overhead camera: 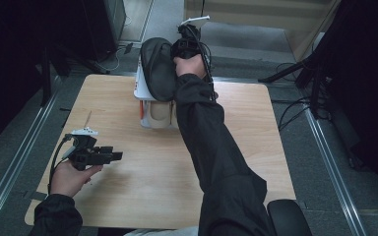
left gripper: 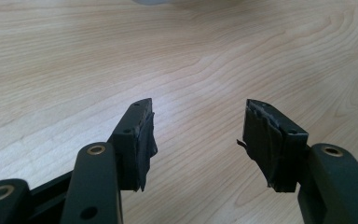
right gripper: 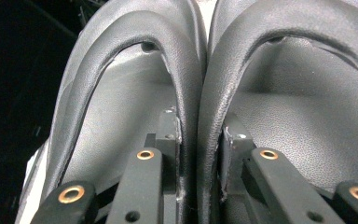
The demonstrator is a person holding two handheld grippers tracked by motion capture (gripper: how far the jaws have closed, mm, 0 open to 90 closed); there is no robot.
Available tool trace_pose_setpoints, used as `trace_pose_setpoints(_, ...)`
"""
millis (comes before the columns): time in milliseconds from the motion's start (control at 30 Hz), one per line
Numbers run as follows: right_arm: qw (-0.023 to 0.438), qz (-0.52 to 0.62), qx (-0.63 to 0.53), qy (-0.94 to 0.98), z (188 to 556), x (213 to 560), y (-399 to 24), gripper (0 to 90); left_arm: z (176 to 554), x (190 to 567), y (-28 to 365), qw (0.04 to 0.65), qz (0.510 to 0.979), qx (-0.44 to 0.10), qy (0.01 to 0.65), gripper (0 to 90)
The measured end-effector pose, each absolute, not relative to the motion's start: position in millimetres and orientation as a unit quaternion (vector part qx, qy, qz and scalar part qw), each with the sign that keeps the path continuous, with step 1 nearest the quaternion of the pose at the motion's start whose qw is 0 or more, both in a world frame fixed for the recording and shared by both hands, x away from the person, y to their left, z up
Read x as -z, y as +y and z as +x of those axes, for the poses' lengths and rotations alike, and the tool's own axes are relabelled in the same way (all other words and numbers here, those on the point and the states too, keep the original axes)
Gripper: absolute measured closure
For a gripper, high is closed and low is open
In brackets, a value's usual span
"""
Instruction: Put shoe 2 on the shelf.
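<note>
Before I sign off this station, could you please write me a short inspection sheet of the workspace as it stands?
Surface: pale wooden table, bare in front of the left gripper.
Job's things: pair of black leather slippers held over a white shoebox at the table's far edge.
Clutter: nothing seen.
Grippers: right gripper pinches the slippers' two adjoining walls, one jaw inside each; left gripper open, low over the wood.
Cables: black cable trails from the left gripper; more cables lie on the floor.
Surroundings: grey floor, metal rails, dark stands.

Right gripper (overhead camera: 189,43) far forward, jaws clamped; left gripper (overhead camera: 109,156) low, jaws apart.
</note>
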State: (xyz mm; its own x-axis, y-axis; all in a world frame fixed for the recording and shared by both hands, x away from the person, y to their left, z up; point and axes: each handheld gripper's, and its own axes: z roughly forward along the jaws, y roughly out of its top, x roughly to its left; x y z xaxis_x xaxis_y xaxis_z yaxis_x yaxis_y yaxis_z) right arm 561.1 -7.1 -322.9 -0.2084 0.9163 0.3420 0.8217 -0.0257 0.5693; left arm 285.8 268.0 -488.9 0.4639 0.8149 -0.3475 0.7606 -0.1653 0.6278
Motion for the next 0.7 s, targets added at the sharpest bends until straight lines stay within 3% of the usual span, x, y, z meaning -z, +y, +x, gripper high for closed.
trace_pose_setpoints(700, 0.098, 0.67, -0.373, 0.634, 566, 336, 3, 73.5, 294, 490, 259, 0.39, 0.771, -0.025, 0.503, 44.3)
